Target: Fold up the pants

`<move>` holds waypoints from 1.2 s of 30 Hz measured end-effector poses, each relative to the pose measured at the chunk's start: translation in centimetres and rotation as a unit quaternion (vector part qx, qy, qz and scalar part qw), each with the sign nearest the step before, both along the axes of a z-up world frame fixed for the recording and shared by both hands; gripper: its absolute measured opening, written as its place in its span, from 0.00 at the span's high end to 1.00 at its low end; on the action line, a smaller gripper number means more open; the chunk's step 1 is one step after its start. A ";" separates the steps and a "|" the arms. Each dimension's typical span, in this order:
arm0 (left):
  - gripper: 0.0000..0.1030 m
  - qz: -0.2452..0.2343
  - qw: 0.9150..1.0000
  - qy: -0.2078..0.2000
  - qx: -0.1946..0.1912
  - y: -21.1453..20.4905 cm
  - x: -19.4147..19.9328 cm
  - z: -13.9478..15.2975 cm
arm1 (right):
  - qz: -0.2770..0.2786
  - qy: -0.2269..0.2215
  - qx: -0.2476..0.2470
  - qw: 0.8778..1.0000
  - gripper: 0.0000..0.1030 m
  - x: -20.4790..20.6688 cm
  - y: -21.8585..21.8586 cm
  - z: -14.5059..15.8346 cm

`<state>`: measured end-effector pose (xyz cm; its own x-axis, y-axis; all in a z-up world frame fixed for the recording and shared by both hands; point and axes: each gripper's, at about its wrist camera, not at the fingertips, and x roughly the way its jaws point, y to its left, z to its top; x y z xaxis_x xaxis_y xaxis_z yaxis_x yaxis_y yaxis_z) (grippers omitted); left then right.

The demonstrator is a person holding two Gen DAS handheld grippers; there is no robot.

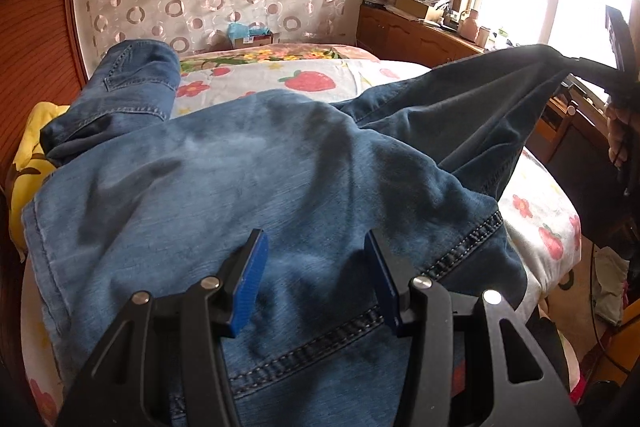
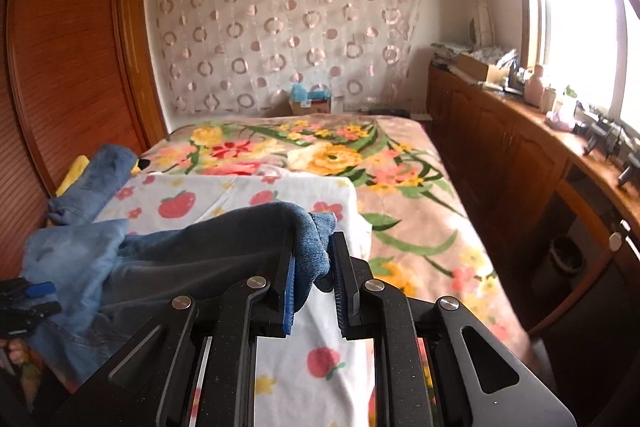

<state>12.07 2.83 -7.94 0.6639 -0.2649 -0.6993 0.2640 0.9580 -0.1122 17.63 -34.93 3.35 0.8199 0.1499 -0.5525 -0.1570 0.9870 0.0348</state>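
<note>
Denim covers most of what I see: the jeans (image 1: 248, 163) lie spread over the strawberry-print sheet (image 2: 240, 195) at the near end of the bed (image 2: 420, 195), with one leg (image 1: 132, 87) running off toward the wooden wardrobe (image 2: 68, 67) and the other leg (image 1: 472, 95) lifted off the sheet to my right. I judge this as the first fold, bringing one leg across onto the other, only just begun since the cloth is still mostly flat.

For the next move I would carry the raised leg across toward the wardrobe side and lay it down so the hems and side seams line up, keeping the cloth taut enough not to bunch at the crotch. The wide part under my left side needs to stay put while that happens.

My right gripper (image 2: 314, 269) is closed on the end of the lifted leg; a bunch of denim sits squeezed between its blue pads (image 2: 294, 291), held clear of the sheet. My left gripper (image 1: 316, 279) stands about half open over the wide upper part of the jeans, near a stitched seam (image 1: 456, 251). Its pads (image 1: 250, 287) pinch nothing; whether the fingertips rest on the cloth I cannot tell.
</note>
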 end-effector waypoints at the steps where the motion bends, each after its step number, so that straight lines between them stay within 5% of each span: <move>1: 0.52 0.001 1.000 0.001 -0.001 0.2 0.0 -0.1 | 0.003 0.008 -0.005 1.000 0.87 0.1 0.3 -0.4; 12: 0.52 -0.003 1.000 0.010 -0.001 0.7 -0.5 -1.1 | 0.023 0.023 -0.005 0.999 0.87 0.5 2.0 -1.6; 22: 0.52 0.024 0.999 -0.024 -0.015 4.0 -2.9 2.5 | 0.117 -0.025 -0.009 0.993 0.87 -1.7 10.1 3.4; 29: 0.52 0.067 0.996 -0.056 -0.013 9.2 -4.9 5.6 | 0.221 -0.050 0.000 0.974 0.87 -3.4 20.1 6.5; 36: 0.52 0.103 0.992 -0.070 -0.012 13.3 -6.6 6.7 | 0.334 -0.054 0.023 0.941 0.86 -5.7 30.7 8.7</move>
<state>5.42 16.16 -1.24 0.7960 -0.1287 -0.5915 0.0771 0.9907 -0.1118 11.98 -4.21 12.09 0.5848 0.6744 -0.4507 -0.7474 0.6639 0.0237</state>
